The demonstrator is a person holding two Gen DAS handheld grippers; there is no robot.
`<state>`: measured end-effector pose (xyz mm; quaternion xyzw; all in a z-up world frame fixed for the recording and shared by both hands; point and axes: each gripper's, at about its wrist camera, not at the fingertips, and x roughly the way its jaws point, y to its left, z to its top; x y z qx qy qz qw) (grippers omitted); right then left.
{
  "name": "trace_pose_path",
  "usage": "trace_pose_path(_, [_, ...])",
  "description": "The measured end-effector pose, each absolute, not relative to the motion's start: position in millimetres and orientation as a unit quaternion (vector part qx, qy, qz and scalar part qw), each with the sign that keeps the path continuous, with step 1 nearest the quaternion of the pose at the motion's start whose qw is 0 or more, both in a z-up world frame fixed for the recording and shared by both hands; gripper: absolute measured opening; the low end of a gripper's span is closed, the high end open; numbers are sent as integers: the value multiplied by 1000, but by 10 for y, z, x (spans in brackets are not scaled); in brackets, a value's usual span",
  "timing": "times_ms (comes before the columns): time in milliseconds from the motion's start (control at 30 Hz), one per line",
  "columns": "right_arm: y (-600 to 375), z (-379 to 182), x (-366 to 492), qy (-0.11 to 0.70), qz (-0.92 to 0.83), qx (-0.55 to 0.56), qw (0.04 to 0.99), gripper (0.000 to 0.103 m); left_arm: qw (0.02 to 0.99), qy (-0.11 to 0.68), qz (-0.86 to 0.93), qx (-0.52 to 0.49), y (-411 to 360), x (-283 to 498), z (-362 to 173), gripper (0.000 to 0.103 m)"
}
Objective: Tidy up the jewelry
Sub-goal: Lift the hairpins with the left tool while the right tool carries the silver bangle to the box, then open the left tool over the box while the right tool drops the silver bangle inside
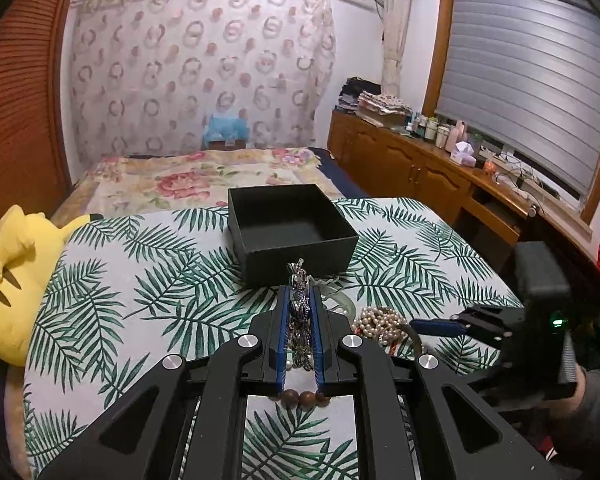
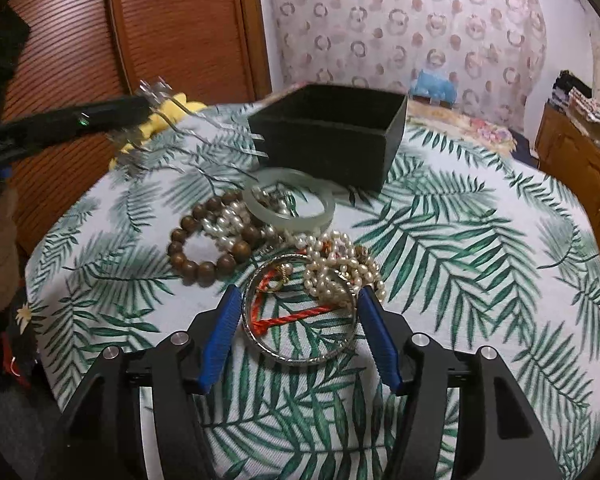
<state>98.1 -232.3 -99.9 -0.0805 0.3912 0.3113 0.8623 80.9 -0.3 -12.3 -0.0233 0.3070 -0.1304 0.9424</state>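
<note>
Left claw [image 1: 300,312] pinches a silver chain [image 1: 299,280] — right claw [image 2: 296,308] gapes around a silver bangle [image 2: 300,344].

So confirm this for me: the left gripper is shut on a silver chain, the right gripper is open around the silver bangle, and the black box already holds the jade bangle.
Not quite. The black box is empty in the left wrist view; the jade bangle lies on the cloth in front of it. The rest holds: left gripper shut on the silver chain, right gripper open around the silver bangle.
</note>
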Motion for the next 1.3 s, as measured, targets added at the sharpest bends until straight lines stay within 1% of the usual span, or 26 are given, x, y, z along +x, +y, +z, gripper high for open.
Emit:
trace_pose_path(267, [-2351, -975, 942, 391, 309, -76, 864, 62, 944, 304, -130, -22, -1, 807, -128, 9])
trace_pose_path(500, [-2345, -627, 950, 344, 307, -89, 883, 62, 947, 296, -124, -20, 24, 904, -74, 9])
trace_pose_path(633, [-2306, -446, 1178, 322, 306, -96, 891, 62, 949, 292, -118, -21, 71, 1038, -33, 9])
trace_pose_path(933, [-2178, -221, 1879, 309, 310, -76, 896, 62, 951, 295, -95, -14, 219, 1349, 22, 9])
trace_pose_path(1167, [-1984, -243, 2165, 313, 314, -84, 893, 62, 951, 299, -83, -7, 298, 1496, 94, 9])
trace_pose_path(1300, [-1857, -343, 2317, 330, 315, -90, 885, 63, 951, 300, -77, 2, 290, 1611, 130, 9])
